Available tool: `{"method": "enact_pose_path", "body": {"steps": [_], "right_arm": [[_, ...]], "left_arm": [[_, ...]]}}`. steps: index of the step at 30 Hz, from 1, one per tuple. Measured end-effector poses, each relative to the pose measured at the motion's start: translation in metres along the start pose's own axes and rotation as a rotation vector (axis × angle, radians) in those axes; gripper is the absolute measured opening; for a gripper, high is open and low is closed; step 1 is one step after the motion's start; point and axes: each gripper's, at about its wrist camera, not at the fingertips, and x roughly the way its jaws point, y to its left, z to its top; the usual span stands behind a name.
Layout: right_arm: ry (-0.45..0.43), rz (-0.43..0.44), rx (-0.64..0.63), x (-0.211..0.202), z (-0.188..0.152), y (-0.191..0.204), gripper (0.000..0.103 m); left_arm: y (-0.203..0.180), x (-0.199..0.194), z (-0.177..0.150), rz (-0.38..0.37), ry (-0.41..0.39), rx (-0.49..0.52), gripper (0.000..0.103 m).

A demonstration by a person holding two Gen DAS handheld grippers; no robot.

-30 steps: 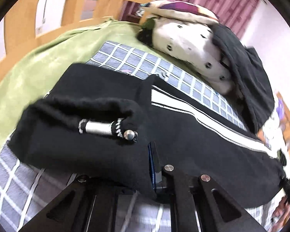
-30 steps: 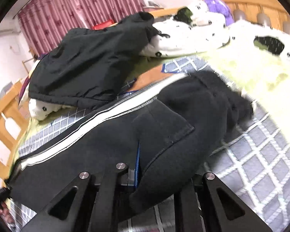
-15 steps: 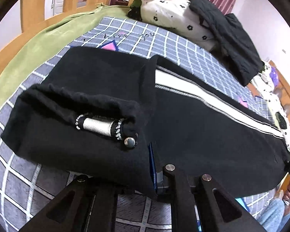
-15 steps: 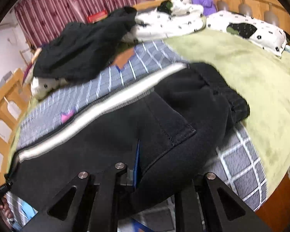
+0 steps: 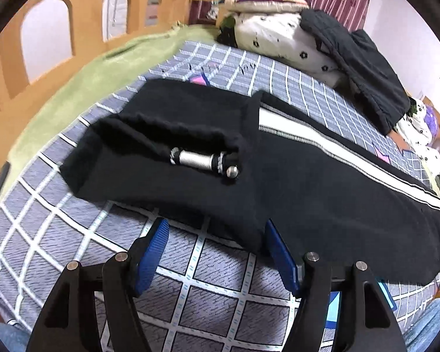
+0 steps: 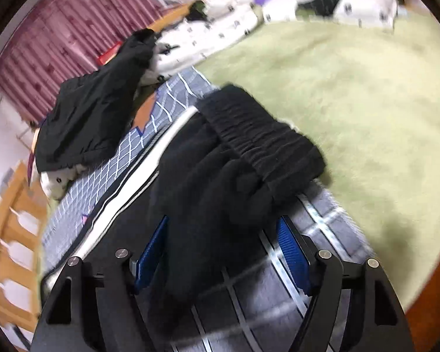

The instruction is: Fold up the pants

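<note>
left wrist view: left gripper (image 5: pixel 215 252) jaws opening, wide apart, black pants (image 5: pixel 293 182) edge between pads, not pinched. pants lie folded lengthwise on checked sheet (image 5: pixel 208 281), near bed's front edge. right gripper (image 6: pixel 225 252) jaws opening too, waistband (image 6: pixel 261 143) bunched between pads, loose. risks: pad snags fabric on pull-back, drags fold open; bunched waistband sets crooked; near hem slides off bed edge.

Pants spread across the bed, other bedding behind them.

In the left wrist view the pants (image 5: pixel 293 176) lie on the checked sheet (image 5: pixel 58 249) across mid-frame, their cuff end at centre left; a blanket (image 5: pixel 82 82) lies at upper left, and pillows (image 5: pixel 272 35) with a jacket (image 5: pixel 363 64) on them at upper right.
</note>
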Motion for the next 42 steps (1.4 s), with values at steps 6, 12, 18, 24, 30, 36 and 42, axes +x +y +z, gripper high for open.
{"method": "enact_pose_path", "body": {"steps": [6, 12, 18, 24, 30, 36, 42], "right_arm": [[-0.122, -0.079, -0.117, 0.007, 0.018, 0.022, 0.037], [-0.156, -0.03, -0.137, -0.007, 0.04, 0.019, 0.044], [-0.083, -0.247, -0.319, -0.006, 0.006, 0.025, 0.051], [-0.194, -0.309, -0.391, -0.065, -0.006, 0.056, 0.053], [-0.209, -0.197, -0.441, -0.047, -0.001, 0.147, 0.065], [-0.134, -0.127, -0.576, 0.014, -0.027, 0.251, 0.065], [-0.082, -0.052, -0.661, 0.069, -0.05, 0.314, 0.065]], "left_arm": [[-0.008, -0.015, 0.007, 0.113, -0.062, 0.022, 0.066], [-0.026, -0.001, 0.029, 0.173, -0.074, 0.125, 0.066], [-0.033, 0.039, 0.051, 0.271, -0.032, 0.249, 0.023], [0.003, 0.041, 0.113, 0.228, -0.119, 0.128, 0.019], [0.026, 0.075, 0.162, 0.155, -0.118, 0.039, 0.024], [0.05, 0.109, 0.161, 0.088, -0.039, 0.001, 0.074], [0.066, 0.143, 0.172, 0.078, 0.033, -0.073, 0.023]]}}
